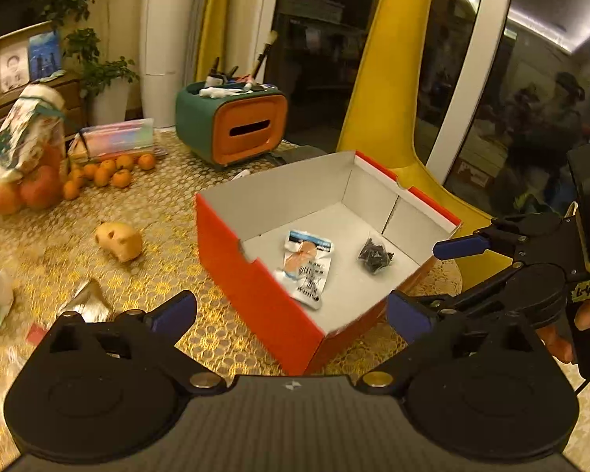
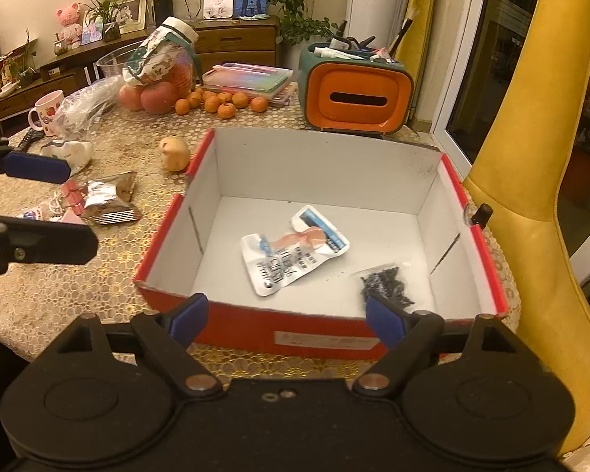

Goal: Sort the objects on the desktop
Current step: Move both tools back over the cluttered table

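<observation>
A red box with a white inside stands on the gold-patterned table. In it lie a white snack packet and a small bag of black screws. My left gripper is open and empty, above the box's near left corner. My right gripper is open and empty, at the box's near wall; it also shows in the left wrist view. A pig-shaped toy, a silver foil packet and pink binder clips lie on the table left of the box.
A green-and-orange tissue box organiser stands behind the box. Oranges, apples, a jar, a plastic case and a pink mug sit at the back. A yellow chair is on the right.
</observation>
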Tool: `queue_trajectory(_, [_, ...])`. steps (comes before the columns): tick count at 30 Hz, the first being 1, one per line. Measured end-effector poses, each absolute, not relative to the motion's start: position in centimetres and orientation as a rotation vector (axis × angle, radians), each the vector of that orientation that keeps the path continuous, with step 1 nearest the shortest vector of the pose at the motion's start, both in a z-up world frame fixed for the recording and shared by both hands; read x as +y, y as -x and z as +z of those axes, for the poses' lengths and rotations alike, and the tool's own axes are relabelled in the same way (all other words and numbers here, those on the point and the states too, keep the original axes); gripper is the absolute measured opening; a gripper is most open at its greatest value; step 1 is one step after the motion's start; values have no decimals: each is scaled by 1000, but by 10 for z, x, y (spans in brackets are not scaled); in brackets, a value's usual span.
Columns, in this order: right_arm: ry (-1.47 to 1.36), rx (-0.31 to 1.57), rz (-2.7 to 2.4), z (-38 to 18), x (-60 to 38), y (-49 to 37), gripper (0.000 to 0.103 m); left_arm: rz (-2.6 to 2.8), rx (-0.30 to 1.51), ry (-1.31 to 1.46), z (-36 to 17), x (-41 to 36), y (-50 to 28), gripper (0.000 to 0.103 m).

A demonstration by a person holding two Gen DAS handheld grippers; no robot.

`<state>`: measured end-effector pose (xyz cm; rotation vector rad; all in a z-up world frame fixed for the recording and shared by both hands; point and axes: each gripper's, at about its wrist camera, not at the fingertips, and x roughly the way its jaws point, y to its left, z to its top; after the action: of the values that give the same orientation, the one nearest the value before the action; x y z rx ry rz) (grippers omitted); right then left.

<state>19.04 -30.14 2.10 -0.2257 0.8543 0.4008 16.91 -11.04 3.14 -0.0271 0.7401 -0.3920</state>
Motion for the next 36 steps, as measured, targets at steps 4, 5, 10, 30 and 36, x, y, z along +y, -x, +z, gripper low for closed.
queue_trajectory(4, [231,847,405,20,-292,-183,87,-370,723,35,24,-96,-152,103])
queue_trajectory(5, [231,847,407,19,-290,-181,87,-363,721,37,23,-93,-149,103])
queue_trajectory(10, [220,846,414,16,-277,-174,87,-345,709,42,17,-74,-132,103])
queue_trajectory(30, [232,765,487,3,-182,-155,87,-200,681,-41,-19,7,-98,103])
queue_trajectory(36, [255,742,494,-11,-151,-153,87,-156,676,-67,-31,25,-97,103])
